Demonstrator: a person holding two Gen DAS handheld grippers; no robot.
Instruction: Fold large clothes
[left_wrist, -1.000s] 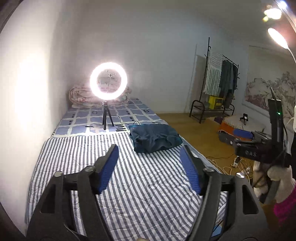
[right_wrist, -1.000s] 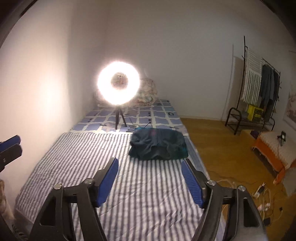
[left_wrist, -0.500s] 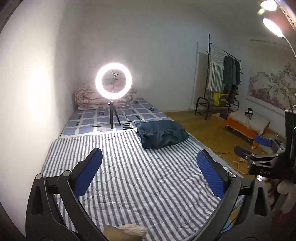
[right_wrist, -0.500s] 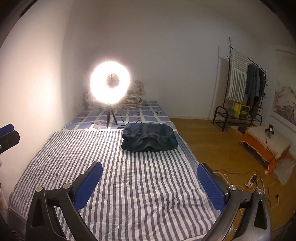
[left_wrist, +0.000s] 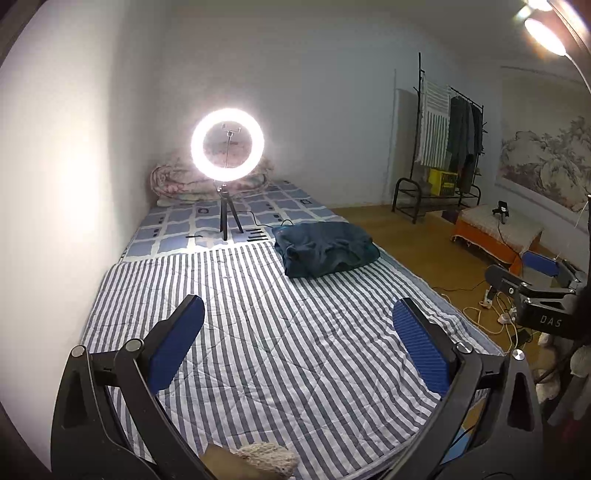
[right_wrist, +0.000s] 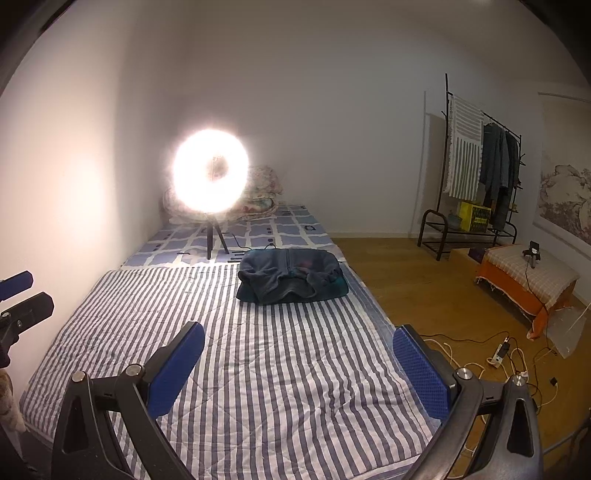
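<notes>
A dark blue garment lies in a rough folded heap on the striped bed cover, toward the far right side of the bed. My left gripper hovers over the near part of the bed, open wide, nothing between its blue pads. My right gripper is likewise open and empty, well short of the garment. The right gripper also shows at the right edge of the left wrist view, and the left gripper at the left edge of the right wrist view.
A lit ring light on a tripod stands on the checked sheet behind the garment, with rolled bedding at the wall. On the wooden floor to the right are a clothes rack, a low orange stool and cables.
Both grippers' jaws have spread from partly open to fully wide. The right gripper's view shifted sideways, so the garment now sits more to the left and slightly farther off.
</notes>
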